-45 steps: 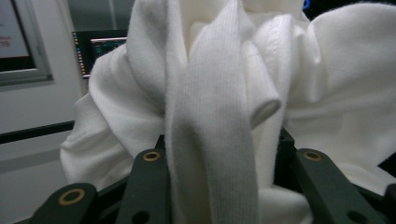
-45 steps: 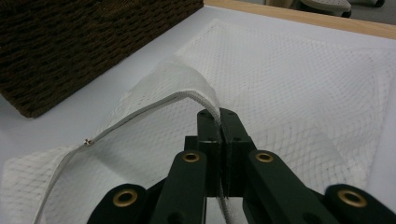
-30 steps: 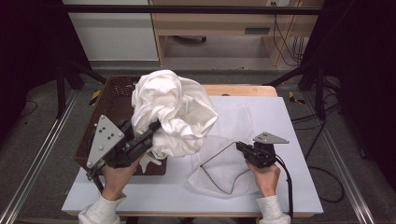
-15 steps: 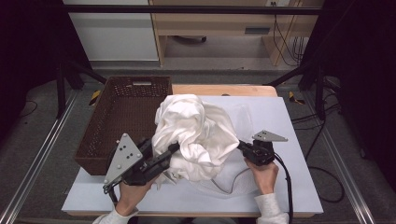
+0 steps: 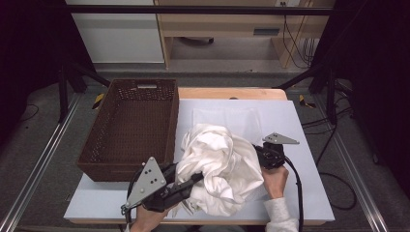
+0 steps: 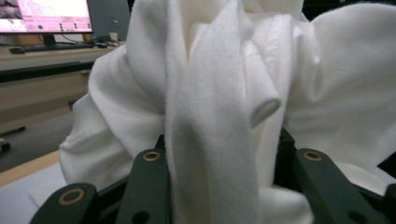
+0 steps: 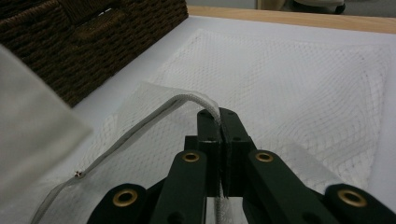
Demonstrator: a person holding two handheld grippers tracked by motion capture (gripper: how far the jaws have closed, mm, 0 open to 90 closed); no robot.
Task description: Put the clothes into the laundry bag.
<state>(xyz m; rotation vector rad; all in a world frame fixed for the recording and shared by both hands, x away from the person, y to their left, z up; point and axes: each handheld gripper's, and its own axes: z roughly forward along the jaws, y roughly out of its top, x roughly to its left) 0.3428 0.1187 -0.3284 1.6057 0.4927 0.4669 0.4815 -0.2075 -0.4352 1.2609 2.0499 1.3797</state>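
White garment bunched up beside the basket, both grippers pinching.

Left gripper [image 5: 196, 180] has its jaws clamped on a fold of the white garment [image 5: 220, 166], which sits crumpled on the table [image 5: 309, 193] just right of the wicker basket [image 5: 130, 128]. Right gripper [image 7: 219, 122], right of the garment, has its jaws pressed onto the zipper edge of a mesh laundry bag [image 7: 299, 88] lying flat, well right of the basket.

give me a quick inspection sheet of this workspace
Surface: white table top, wooden strip along its far edge.
Job's things: bunched white garment; mesh laundry bag flat on the table; brown wicker basket, nothing seen inside.
Clutter: nothing seen.
Grippers: left gripper shut on the garment; right gripper shut on the bag's rim.
Cables: black cable trailing from the right gripper.
Surroundings: wooden furniture beyond the table; monitor.
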